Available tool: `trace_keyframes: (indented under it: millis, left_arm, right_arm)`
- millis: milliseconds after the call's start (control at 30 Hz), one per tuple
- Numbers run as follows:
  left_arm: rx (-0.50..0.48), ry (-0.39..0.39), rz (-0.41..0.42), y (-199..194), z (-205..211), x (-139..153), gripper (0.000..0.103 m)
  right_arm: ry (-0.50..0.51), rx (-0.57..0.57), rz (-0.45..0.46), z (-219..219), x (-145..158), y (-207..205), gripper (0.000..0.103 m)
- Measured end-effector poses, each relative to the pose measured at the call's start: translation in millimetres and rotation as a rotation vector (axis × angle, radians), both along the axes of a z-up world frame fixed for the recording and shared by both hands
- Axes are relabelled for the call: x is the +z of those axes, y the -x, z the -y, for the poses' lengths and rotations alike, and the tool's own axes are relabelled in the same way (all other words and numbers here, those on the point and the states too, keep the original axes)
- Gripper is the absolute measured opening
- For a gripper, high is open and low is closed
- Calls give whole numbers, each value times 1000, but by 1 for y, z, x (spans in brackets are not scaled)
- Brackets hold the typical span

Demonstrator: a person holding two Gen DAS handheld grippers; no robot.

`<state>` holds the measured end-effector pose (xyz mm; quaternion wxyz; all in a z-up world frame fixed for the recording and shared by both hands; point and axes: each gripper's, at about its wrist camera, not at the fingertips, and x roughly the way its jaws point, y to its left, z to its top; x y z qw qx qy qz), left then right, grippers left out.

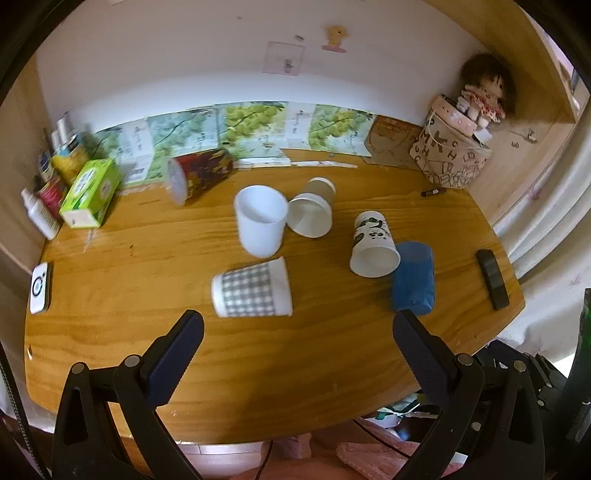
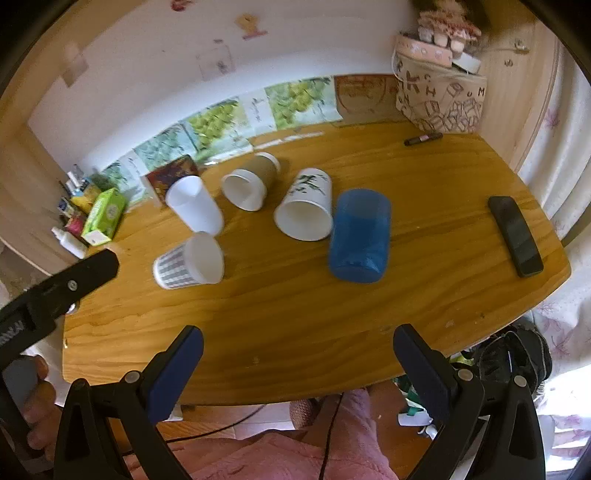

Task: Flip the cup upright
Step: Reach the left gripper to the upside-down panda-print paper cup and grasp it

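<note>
I see both grippers, left [image 1: 295,339] and right [image 2: 295,354], hovering with jaws released, grasping nothing. Six cups lie toppled mid-table [image 2: 332,332]; the blue cup [image 2: 360,236] touches the panda cup [image 2: 306,210], checked cup [image 1: 253,288] nearest me.

Left wrist view: bottles [image 1: 55,147] at the table's far left corner are motion-blurred, labels unreadable; the dark red cup [image 1: 201,175] is smeared. Right wrist view: the doll [image 2: 448,26] is cut off by the top edge; the red cup [image 2: 171,179] sits partly hidden behind the white cup [image 2: 194,205].
</note>
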<state>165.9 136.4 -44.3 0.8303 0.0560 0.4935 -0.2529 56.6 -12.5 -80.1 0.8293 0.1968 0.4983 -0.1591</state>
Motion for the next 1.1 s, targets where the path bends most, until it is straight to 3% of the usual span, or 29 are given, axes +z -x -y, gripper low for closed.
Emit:
trace_keyframes:
  millis: [500,867,1100]
  left_arm:
    - [-72,-116,-34,-44,124,-12,102]
    - [-82,-247,-203,-93,200,-71,101]
    - [-48,-301,-314,-116,213,-102,91]
  right_arm:
    - [-113,-53,-27,118,-19,-28,103]
    - [-218,-23,-99,187,-51,-51,103]
    - [-270,17,-130,203,-65,-58,103]
